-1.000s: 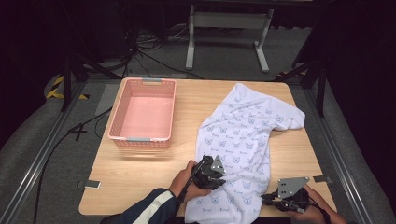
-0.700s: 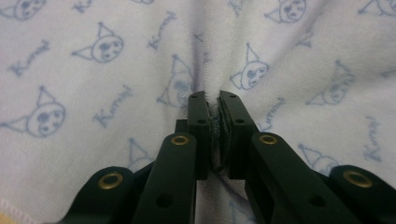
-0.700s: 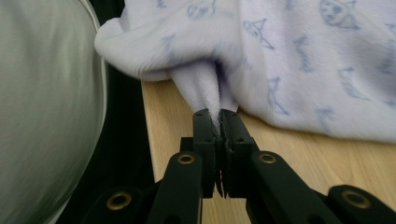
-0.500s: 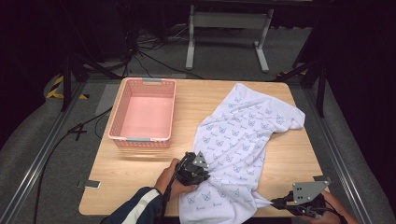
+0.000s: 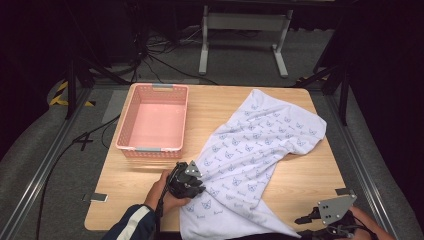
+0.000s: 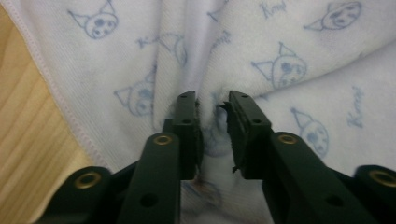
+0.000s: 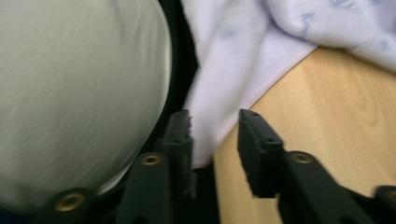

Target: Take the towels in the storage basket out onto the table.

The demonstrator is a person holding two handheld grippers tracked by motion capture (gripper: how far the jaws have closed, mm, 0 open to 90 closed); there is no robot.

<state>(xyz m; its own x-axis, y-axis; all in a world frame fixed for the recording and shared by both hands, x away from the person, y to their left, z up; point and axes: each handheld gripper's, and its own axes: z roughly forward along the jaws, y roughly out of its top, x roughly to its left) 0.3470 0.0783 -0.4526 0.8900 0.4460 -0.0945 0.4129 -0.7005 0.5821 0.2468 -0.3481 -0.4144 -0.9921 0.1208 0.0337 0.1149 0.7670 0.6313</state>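
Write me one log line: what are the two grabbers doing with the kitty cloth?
left gripper: jaws just opening, cloth fold between | right gripper: jaws just opening at hanging cloth edge | cloth: spread on table

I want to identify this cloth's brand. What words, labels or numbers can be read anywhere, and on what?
"Kuromi"-like cursive, only partly legible: printed repeatedly between the cat-face drawings on the white cloth.
Same print on the cloth in the high view: too small to read.
Pink basket: no text visible.

One wooden bench (image 5: 150, 175) carries one pink basket (image 5: 131, 133) at far left and one white printed cloth (image 5: 260, 145) at right. Two tongs: one (image 5: 197, 184) near left, one (image 5: 305, 220) near right.
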